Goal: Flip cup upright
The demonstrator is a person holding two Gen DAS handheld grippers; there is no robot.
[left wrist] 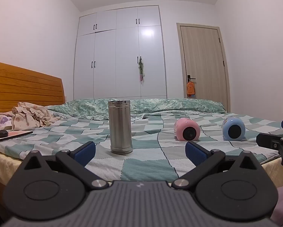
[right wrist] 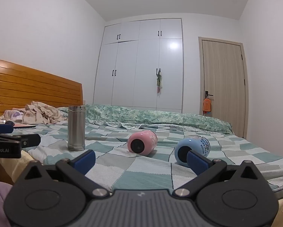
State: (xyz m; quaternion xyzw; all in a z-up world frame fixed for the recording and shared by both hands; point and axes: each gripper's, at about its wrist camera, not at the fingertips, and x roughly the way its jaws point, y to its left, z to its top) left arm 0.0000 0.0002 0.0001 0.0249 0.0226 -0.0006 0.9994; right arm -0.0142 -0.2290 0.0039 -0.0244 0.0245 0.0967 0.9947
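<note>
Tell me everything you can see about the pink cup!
The pink cup lies on its side on the checked bed cover, not upright. It looks smooth and glossy, with faint pale flower marks on its wall. A round dark end faces the cameras. It sits between the steel cup and the blue cup, touching neither. No fingers touch it.

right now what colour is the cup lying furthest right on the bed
Light blue cup, printed pattern on its side; clearest in the right wrist view.
</note>
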